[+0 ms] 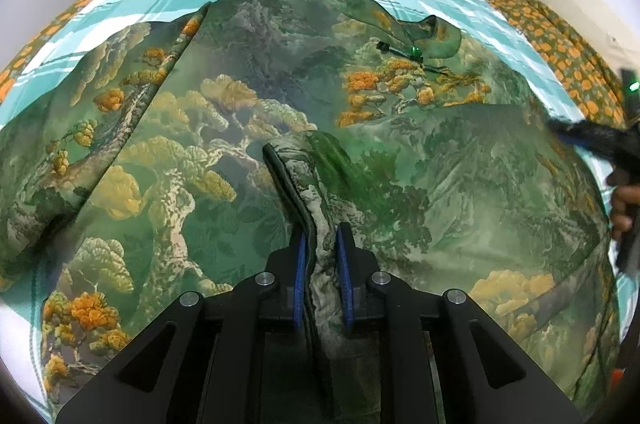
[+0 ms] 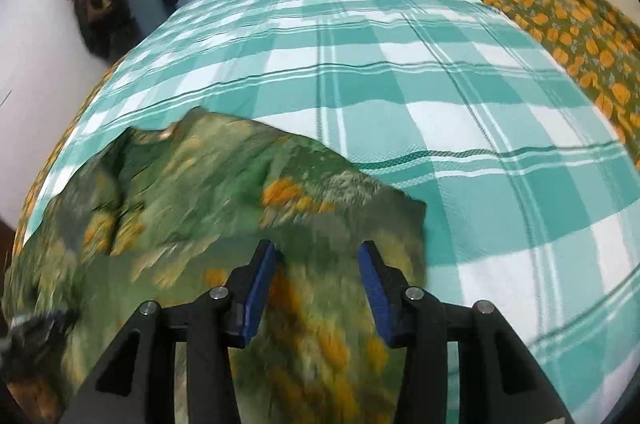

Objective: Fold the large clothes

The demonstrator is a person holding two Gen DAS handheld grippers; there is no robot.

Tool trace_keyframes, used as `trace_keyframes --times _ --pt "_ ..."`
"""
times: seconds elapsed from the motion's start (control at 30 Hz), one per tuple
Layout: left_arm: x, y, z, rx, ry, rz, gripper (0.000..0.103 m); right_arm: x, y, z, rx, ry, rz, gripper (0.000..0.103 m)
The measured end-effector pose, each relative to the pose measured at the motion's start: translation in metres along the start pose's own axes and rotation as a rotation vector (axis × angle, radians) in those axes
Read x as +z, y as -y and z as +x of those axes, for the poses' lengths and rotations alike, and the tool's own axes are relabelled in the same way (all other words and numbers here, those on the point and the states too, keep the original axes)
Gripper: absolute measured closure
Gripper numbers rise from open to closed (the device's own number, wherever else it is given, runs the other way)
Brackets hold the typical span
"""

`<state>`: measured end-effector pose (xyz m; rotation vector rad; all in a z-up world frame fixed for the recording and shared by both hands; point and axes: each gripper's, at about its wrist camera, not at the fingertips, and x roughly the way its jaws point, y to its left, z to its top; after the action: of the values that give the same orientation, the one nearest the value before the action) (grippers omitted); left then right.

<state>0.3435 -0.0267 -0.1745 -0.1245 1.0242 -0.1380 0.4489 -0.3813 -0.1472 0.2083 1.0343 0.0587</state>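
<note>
The garment [image 1: 248,127] is a large, thin cloth printed with green mountains, pale trees and orange blossom clusters. It lies spread over the near part of the bed, on a teal-and-white checked sheet [image 2: 440,95], with a lengthwise fold line on its left side and a crumpled far corner. A dark-edged hem ridge [image 1: 316,216] rises from the cloth and runs back between the blue pads of the left tool [image 1: 321,248], which is nearly pressed together and pinches that ridge. The right tool [image 2: 318,256] hangs over the garment's near right corner, jaws spread, nothing between the pads; this view is motion-blurred. An orange-patterned bedcover [image 2: 568,23] borders the sheet. No containers are visible.
</note>
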Motion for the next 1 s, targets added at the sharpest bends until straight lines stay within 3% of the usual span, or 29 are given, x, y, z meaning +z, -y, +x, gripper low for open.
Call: trace_keyframes --times 0.1,0.3,0.53,0.7,0.73,0.87,0.97,1.0 --pt "-0.001 -0.001 0.0 -0.003 0.006 0.003 0.087 -0.01 0.0 0.022 -0.006 -0.035 0.021 0.059" --pt "-0.004 -0.001 0.0 0.001 0.015 0.004 0.087 -0.024 -0.01 -0.005 -0.009 -0.038 -0.027 0.058" --pt "-0.006 0.008 -0.001 0.039 0.02 0.029 0.087 -0.109 -0.036 -0.056 -0.021 -0.032 -0.234 0.058" --pt "-0.005 0.023 -0.004 0.119 0.031 0.083 0.085 -0.124 -0.047 -0.056 -0.101 -0.021 -0.283 0.058" --pt "-0.006 0.026 -0.008 0.148 0.039 0.095 0.078 -0.123 -0.049 -0.054 -0.112 -0.024 -0.285 0.058" --pt "-0.018 0.024 -0.035 0.239 0.074 0.086 0.033 -0.126 -0.058 -0.066 -0.181 0.004 -0.286 0.058" --pt "-0.034 0.01 -0.059 0.192 0.072 0.06 0.026 -0.14 -0.061 -0.091 -0.165 0.035 -0.259 0.057" --pt "-0.04 0.005 -0.067 0.178 0.066 0.054 0.024 -0.15 -0.062 -0.106 -0.135 0.044 -0.247 0.049"
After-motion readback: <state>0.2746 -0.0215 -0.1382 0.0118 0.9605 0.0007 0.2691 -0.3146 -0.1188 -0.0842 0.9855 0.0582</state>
